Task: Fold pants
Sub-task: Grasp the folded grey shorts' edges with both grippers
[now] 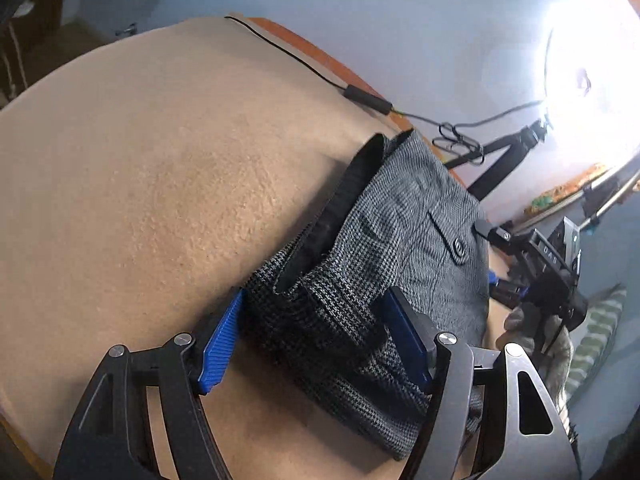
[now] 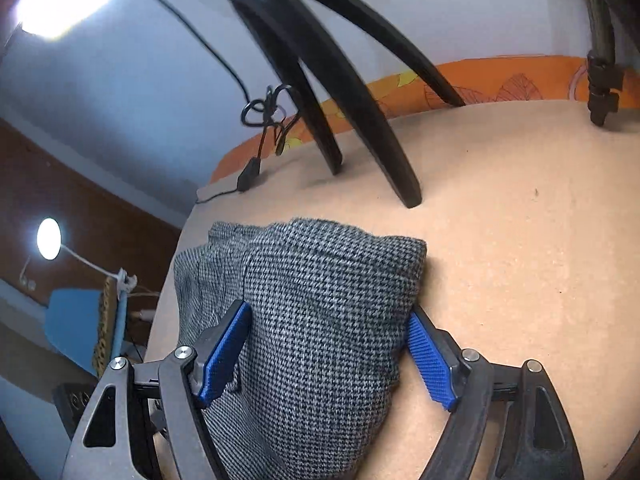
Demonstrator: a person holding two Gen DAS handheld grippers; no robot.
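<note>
Folded grey pants [image 1: 400, 248] lie on the tan counter [image 1: 160, 160]; left tool [image 1: 316, 344] and right tool [image 2: 328, 352] both straddle the fabric, jaws spread apart.

The pants [image 1: 384, 264] [image 2: 316, 312] are grey-and-black houndstooth, folded into a compact, thick bundle lying flat. In the left wrist view a buttoned pocket flap faces up on the far right part, and the black-lined waistband gapes open along the left edge. In the right wrist view the far edge is a rounded fold.

tan table [image 2: 520, 240] | black tripod [image 2: 332, 92] | black cable [image 1: 304, 65]
</note>
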